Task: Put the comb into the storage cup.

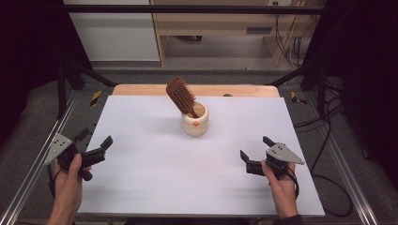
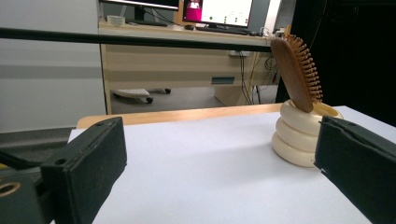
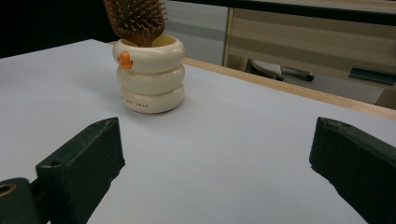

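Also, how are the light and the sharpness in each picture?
High view: even light, soft shadow under the cup, dark sides. Left gripper view: hairbrush fairly sharp, own jaws blurred, bright monitor behind. Right gripper view: cup sharp, near jaws soft, background dim.

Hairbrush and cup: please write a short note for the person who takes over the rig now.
Left hand-held gripper: open, empty, at the table's left edge.
Right hand-held gripper: open, empty, near the right edge.
Hairbrush: stands handle-down in the cream cup, leaning left, bristle head above the rim.
Cup: upright, mid-table toward the far side of the white table.
Done: nothing gripped yet.
Left: probably reach for the brush or cup.
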`<state>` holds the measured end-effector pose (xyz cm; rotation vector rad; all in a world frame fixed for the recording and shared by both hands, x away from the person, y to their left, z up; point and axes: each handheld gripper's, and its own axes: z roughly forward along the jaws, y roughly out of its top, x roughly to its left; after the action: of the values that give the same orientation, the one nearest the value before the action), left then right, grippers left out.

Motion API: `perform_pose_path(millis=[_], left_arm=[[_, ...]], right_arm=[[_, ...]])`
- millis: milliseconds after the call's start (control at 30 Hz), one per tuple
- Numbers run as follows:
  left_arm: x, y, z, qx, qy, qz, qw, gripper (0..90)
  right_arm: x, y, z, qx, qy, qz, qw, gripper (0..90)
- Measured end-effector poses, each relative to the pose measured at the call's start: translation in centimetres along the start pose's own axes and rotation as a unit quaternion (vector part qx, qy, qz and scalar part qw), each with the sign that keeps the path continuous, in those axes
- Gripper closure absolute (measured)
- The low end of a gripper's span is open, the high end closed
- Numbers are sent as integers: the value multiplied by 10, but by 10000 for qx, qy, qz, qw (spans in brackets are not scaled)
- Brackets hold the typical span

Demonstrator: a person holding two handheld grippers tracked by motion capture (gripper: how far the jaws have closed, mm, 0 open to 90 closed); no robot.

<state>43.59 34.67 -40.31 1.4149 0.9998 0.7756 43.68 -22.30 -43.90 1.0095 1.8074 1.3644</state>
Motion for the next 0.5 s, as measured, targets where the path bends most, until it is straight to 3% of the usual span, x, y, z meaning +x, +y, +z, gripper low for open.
perform_pose_path(millis=[500], left_arm=[[-14,-22,1,204,-255,74,9994,24]], right_arm=[[-6,-7,-11,-11,28,-22,10000,32]])
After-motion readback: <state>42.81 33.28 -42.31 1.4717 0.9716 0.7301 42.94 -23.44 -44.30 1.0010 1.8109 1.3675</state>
